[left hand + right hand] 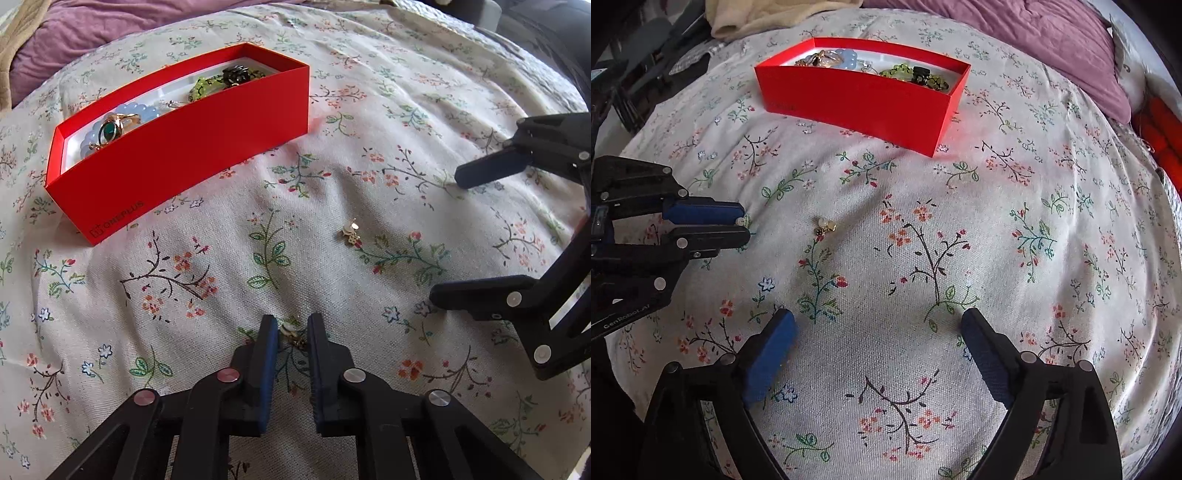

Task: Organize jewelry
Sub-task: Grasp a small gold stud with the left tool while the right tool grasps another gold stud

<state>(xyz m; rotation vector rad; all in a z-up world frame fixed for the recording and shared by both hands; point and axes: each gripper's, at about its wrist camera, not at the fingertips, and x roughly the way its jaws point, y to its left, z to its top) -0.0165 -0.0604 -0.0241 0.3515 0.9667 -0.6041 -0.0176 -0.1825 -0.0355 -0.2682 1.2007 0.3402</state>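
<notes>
A red box [177, 155] [864, 98] on the floral bedspread holds several pieces: a blue bead bracelet [110, 122], a gold ring with a green stone [112, 131], a green bracelet [207, 86] and a dark clip [236, 75]. My left gripper [291, 332] [744, 225] has its jaws narrowly apart around a small gold-and-white earring [291, 334] lying on the fabric; whether the pads touch it I cannot tell. A second gold earring [351, 232] [825, 226] lies loose mid-bed. My right gripper [879, 332] [447, 236] is wide open and empty, to the right of the loose earring.
A purple quilt [1034, 40] and a beige blanket [746, 18] lie at the far edge of the bed. An orange-red item [1160, 133] sits at the right edge. Dark furniture [646, 48] stands beyond the bed's left side.
</notes>
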